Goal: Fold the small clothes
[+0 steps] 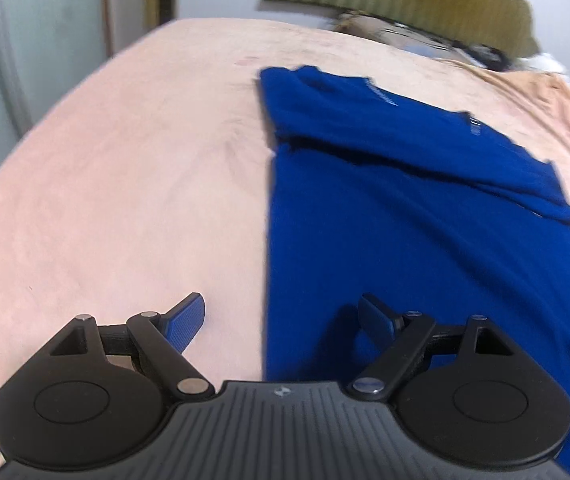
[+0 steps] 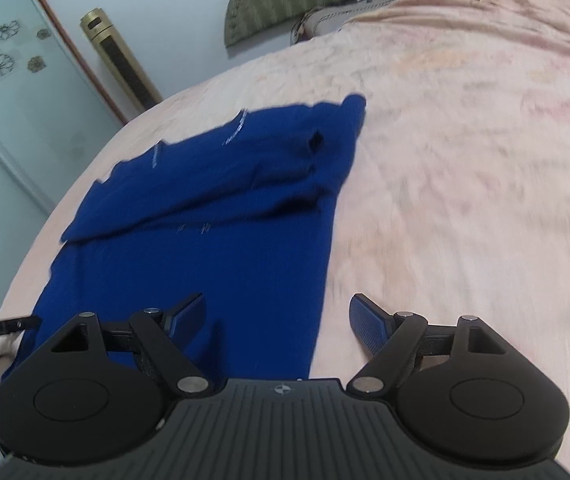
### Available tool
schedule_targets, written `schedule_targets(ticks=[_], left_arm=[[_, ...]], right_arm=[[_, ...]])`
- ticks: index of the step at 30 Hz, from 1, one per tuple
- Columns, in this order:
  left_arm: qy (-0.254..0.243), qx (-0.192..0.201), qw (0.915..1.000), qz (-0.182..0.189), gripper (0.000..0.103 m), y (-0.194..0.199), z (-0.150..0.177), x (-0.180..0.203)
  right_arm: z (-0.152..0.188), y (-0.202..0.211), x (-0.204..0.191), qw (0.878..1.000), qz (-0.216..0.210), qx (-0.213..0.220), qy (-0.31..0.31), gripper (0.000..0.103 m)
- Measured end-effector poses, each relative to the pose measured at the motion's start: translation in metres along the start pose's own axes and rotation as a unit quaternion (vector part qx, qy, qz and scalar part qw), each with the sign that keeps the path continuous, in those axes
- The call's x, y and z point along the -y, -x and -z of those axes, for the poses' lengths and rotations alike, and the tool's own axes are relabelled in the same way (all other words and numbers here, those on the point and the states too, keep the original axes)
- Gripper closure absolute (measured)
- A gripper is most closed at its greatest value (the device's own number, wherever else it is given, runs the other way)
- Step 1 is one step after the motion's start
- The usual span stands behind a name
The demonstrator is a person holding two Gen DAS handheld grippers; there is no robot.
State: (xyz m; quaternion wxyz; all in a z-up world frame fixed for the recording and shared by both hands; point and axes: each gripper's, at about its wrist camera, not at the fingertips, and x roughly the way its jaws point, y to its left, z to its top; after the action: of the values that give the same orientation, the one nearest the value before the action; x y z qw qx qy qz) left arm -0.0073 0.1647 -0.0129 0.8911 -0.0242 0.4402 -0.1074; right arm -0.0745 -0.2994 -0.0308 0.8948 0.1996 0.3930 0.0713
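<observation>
Both my claws are released, holding nothing. The blue shirt runs lengthwise straight ahead on the bed. My left claw straddles its left long edge; my right claw straddles its right, both equally near.

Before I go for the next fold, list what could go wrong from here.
1. Both grippers, left and right, are open and each straddles a long side edge of the blue shirt; closing there may also pinch the pink bedsheet.
2. The top part is already folded down loosely; lifting the near hem could drag it askew.
3. Both views are motion-blurred, so the edge may be misjudged.
</observation>
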Motion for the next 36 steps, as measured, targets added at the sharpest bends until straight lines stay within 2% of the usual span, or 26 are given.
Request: schedule_targets(ticks=[5, 8, 10, 11, 12, 13, 15, 17, 23, 27, 28, 30, 32, 33, 34, 35, 36], left_arm=[[-0.031, -0.017, 0.9984, 0.043, 0.019, 0.004, 0.009, 0.013], [-0.052, -0.017, 0.9965, 0.062, 0.023, 0.004, 0.013, 0.026], [-0.064, -0.014, 0.9964, 0.053, 0.053, 0.003, 0.013, 0.034], [-0.068, -0.014, 0.9966, 0.045, 0.062, 0.003, 0.012, 0.036], [-0.065, -0.014, 0.9968, 0.044, 0.081, 0.002, 0.01, 0.036], [-0.057, -0.016, 0.9971, 0.049, 0.093, 0.002, 0.008, 0.035], [-0.05, -0.014, 0.9972, 0.054, 0.095, 0.002, 0.004, 0.035], [-0.06, -0.002, 0.9972, 0.044, 0.095, 0.004, -0.001, 0.04], [-0.072, 0.056, 0.9952, 0.034, 0.095, -0.001, -0.027, 0.051], [-0.051, 0.037, 0.9978, 0.019, 0.094, -0.024, -0.041, 0.046], [-0.041, 0.026, 0.9985, 0.023, 0.094, -0.028, -0.041, 0.043], [-0.02, 0.005, 0.9992, 0.033, 0.092, -0.03, -0.04, 0.036], [-0.012, 0.003, 0.999, 0.042, 0.09, -0.022, -0.035, 0.029], [-0.01, 0.003, 0.999, 0.043, 0.083, -0.017, -0.031, 0.026], [-0.008, 0.003, 0.999, 0.043, 0.071, -0.012, -0.027, 0.023], [-0.005, 0.002, 0.999, 0.044, 0.064, -0.006, -0.022, 0.019], [-0.004, 0.001, 0.999, 0.045, 0.05, -0.002, -0.017, 0.017]], right_arm=[[0.019, 0.013, -0.01, 1.0, -0.002, -0.015, 0.022, 0.024], [0.03, 0.018, -0.025, 0.998, -0.009, -0.03, 0.058, 0.039], [0.038, 0.017, -0.037, 0.995, -0.01, -0.042, 0.088, 0.06], [0.041, 0.017, -0.042, 0.994, 0.001, -0.04, 0.104, 0.065], [0.042, 0.017, -0.046, 0.993, 0.009, -0.038, 0.115, 0.077], [0.041, 0.017, -0.047, 0.993, 0.014, -0.033, 0.115, 0.093], [0.035, 0.02, -0.046, 0.995, 0.009, -0.018, 0.103, 0.095], [0.025, 0.022, -0.05, 0.993, 0.023, 0.009, 0.117, 0.095], [-0.01, 0.001, -0.06, 0.984, 0.053, 0.063, 0.161, 0.096], [-0.024, -0.021, -0.053, 0.982, 0.084, 0.072, 0.156, 0.095], [-0.025, -0.024, -0.05, 0.982, 0.095, 0.068, 0.149, 0.087], [-0.021, -0.02, -0.047, 0.983, 0.105, 0.065, 0.133, 0.082], [-0.013, -0.009, -0.047, 0.982, 0.113, 0.069, 0.136, 0.073], [-0.009, -0.004, -0.048, 0.981, 0.119, 0.07, 0.14, 0.062], [-0.004, 0.004, -0.049, 0.98, 0.12, 0.07, 0.145, 0.055], [0.001, 0.01, -0.052, 0.98, 0.114, 0.067, 0.149, 0.055], [0.005, 0.014, -0.052, 0.982, 0.1, 0.057, 0.152, 0.055]])
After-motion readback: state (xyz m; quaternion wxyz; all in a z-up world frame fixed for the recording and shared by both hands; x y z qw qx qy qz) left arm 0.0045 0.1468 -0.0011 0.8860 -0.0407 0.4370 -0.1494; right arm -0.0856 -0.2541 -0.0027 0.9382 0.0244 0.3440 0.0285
